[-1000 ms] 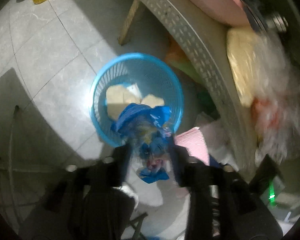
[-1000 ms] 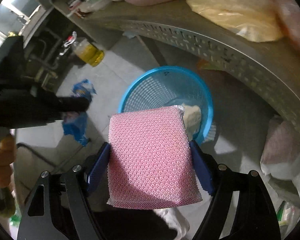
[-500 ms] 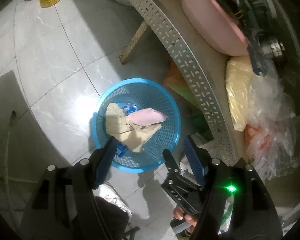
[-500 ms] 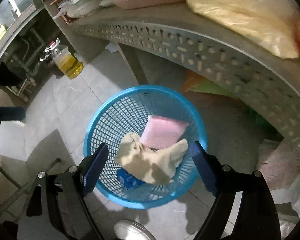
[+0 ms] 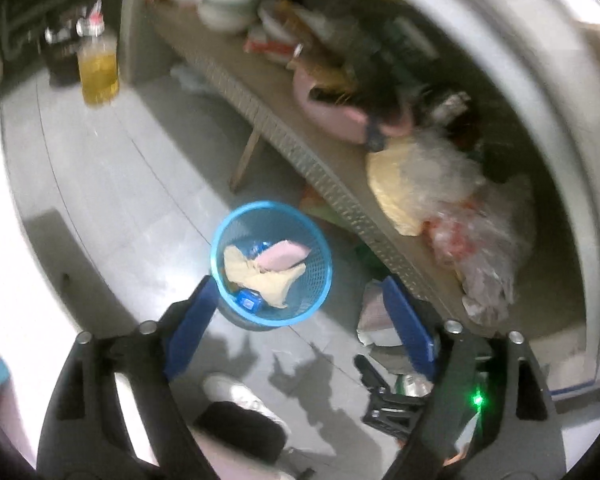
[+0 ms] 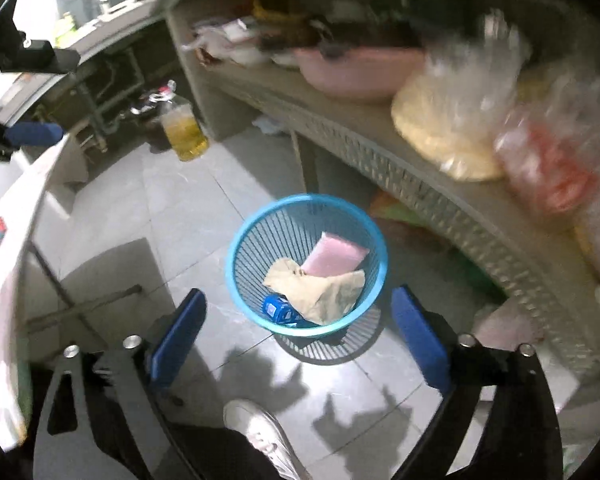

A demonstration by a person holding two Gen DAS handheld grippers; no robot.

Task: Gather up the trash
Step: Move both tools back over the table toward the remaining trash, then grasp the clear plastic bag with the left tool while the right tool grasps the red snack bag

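Item: blue basket [image 6: 307, 266] — on the tiled floor [image 6: 188, 208], centre of both views, just in front of the perforated edge of the cluttered worktop [image 6: 440, 184]. Contents as I read them: a pink sponge [image 6: 334, 258] toward the upper right inside, a crumpled beige paper [image 6: 320, 288] across the middle, a blue wrapper [image 6: 278, 310] at the lower left. All three lie below the rim.

Item: left hand-held gripper [image 5: 300, 320] — jaws opening, wide apart, nothing between the pads; the basket shows through the gap.

Item: right hand-held gripper [image 6: 298, 336] — jaws likewise opening, empty, framing the basket from above.

Item: yellow-liquid bottle [image 6: 184, 130], upper left of the right view, standing on the floor well apart from the basket. A white shoe [image 6: 260, 432] sits at the lower edge.

Handling note: I judge both drops done. To do the next step well, I would keep both pairs of jaws spread, lift clear of the rim so nothing snags, and look for leftover scraps — the frames are blurred, so I cannot pick out any yet.
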